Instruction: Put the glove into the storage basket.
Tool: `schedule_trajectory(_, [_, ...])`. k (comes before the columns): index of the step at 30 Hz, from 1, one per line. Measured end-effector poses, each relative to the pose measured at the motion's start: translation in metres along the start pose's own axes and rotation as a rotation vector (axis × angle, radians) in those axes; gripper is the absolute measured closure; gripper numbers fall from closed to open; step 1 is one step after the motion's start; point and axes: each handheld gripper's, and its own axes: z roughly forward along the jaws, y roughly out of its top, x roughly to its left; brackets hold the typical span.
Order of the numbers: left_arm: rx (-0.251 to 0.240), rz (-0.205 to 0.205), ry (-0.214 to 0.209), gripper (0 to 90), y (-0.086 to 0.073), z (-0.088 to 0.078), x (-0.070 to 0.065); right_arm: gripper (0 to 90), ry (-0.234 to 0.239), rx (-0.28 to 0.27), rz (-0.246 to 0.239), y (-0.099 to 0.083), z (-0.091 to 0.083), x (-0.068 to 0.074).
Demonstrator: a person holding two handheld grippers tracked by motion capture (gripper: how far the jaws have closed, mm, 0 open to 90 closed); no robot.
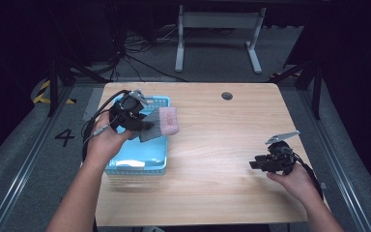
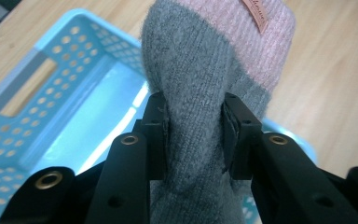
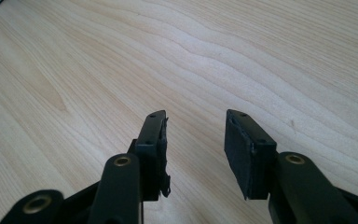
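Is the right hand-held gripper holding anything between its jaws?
No, the right hand-held gripper has open jaws with only the bare wooden table between them.

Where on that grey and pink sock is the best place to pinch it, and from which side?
Probably the grey foot part of the sock, where the left gripper already clamps it: the knit bunches into a narrow fold there that fits between the pads. Coming from the basket side, along the sock's length, leaves the wider pink cuff hanging free.

black gripper [image 3: 196,149], brass screws, perhaps worn pads
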Motion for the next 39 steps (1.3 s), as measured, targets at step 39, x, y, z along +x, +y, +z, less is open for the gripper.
schedule_trajectory(39, [0.154,-0.056,-0.048,66.5,-0.018,0.066,0.078,58.3,-0.017,0.009,-0.016,-0.004,0.0,0.008])
